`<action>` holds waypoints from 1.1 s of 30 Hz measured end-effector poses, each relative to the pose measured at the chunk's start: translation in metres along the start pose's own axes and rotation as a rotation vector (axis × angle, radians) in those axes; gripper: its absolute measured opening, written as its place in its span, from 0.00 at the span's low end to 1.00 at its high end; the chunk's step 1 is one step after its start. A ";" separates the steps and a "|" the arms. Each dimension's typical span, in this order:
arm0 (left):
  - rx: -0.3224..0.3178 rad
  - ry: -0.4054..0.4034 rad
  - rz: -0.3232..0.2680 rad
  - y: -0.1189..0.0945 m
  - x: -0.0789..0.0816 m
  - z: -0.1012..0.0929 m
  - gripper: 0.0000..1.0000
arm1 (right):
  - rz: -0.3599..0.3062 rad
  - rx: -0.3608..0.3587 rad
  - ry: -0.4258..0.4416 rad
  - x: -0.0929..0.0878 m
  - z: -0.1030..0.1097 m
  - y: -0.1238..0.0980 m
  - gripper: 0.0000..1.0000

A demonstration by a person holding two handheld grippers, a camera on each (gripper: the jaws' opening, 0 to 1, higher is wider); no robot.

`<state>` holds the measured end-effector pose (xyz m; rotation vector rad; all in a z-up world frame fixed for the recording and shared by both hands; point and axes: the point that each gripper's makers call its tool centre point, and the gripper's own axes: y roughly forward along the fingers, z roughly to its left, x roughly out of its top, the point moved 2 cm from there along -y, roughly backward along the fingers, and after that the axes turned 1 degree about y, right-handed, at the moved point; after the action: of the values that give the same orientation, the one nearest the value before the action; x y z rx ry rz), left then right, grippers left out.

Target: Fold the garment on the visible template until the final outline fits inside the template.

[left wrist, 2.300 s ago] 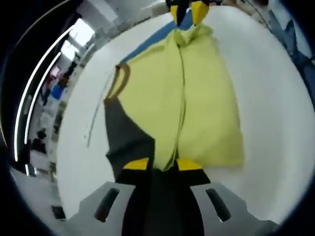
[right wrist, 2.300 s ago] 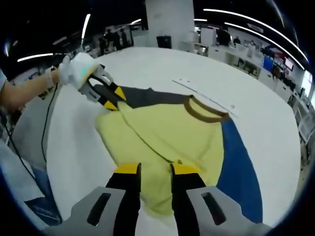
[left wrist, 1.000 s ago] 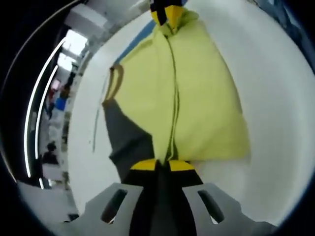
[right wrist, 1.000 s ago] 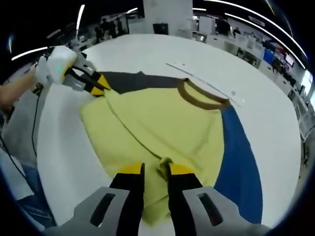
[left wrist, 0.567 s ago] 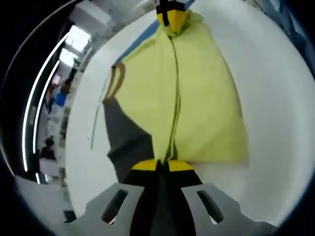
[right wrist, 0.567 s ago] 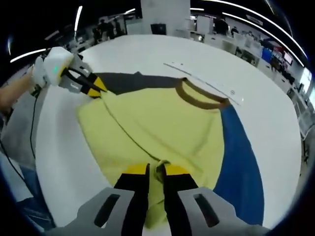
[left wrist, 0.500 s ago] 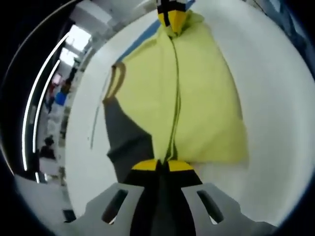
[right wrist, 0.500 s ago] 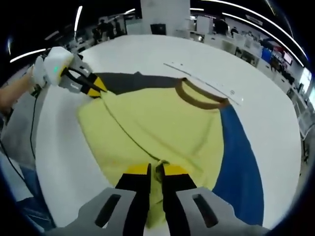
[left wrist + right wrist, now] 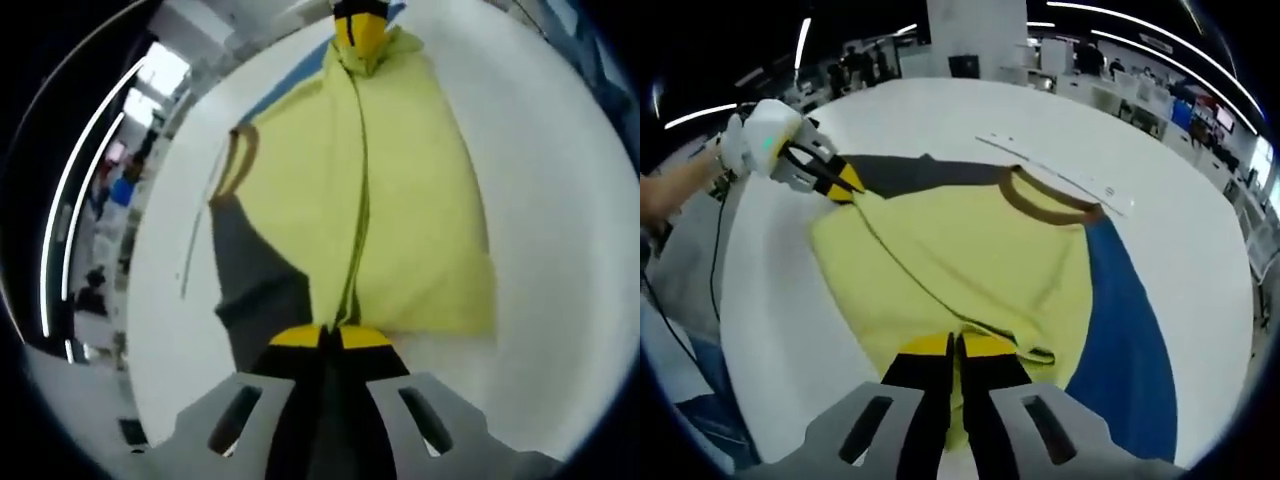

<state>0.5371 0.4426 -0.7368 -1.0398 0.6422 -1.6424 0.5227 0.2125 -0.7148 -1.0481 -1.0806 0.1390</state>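
A yellow T-shirt [image 9: 970, 265] with a brown collar [image 9: 1045, 205] and a dark grey sleeve [image 9: 920, 172] lies on a white table, partly over a blue template [image 9: 1125, 320]. A fold ridge runs along the shirt [image 9: 362, 190] between the two grippers. My left gripper [image 9: 329, 338] is shut on the cloth edge where yellow meets the grey sleeve [image 9: 255, 290]; it appears at the far left as the left gripper [image 9: 845, 185] in the right gripper view. My right gripper [image 9: 955, 345] is shut on the yellow hem, seen far off as the right gripper [image 9: 360, 25].
A thin white ruler-like strip [image 9: 1060, 175] lies on the table beyond the collar. A gloved hand [image 9: 750, 140] holds the left gripper. Desks and people stand in the dim hall behind. The table's edge [image 9: 720, 330] runs close at the left.
My right gripper's jaws have closed from a gap onto the yellow hem. The left gripper has stayed shut on its edge, and the fold ridge looks tauter.
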 end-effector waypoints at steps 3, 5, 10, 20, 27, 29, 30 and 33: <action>-0.005 -0.024 -0.003 -0.002 0.000 -0.001 0.00 | -0.005 0.001 0.003 -0.001 0.002 -0.005 0.02; -0.015 -0.037 -0.003 -0.002 0.001 -0.003 0.00 | -0.011 0.001 0.009 -0.002 0.002 -0.008 0.02; -0.025 -0.067 -0.001 -0.005 0.002 -0.006 0.00 | -0.022 0.002 0.021 -0.006 0.005 -0.015 0.02; -0.016 -0.152 -0.004 -0.017 0.006 -0.003 0.00 | -0.015 0.022 -0.001 -0.014 0.019 -0.029 0.02; -0.029 -0.185 0.001 -0.017 0.004 -0.010 0.00 | -0.014 0.026 -0.007 -0.021 0.023 -0.038 0.02; -0.030 -0.203 -0.002 -0.018 0.004 -0.011 0.00 | -0.011 0.027 -0.004 -0.023 0.024 -0.040 0.02; -0.030 -0.217 -0.003 -0.019 0.004 -0.012 0.00 | -0.009 0.028 -0.002 -0.025 0.024 -0.040 0.02; -0.037 -0.253 -0.007 -0.022 0.004 -0.014 0.00 | -0.001 0.025 0.005 -0.030 0.023 -0.042 0.02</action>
<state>0.5141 0.4447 -0.7243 -1.2538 0.5022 -1.4777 0.4739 0.1870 -0.7010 -1.0249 -1.0728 0.1489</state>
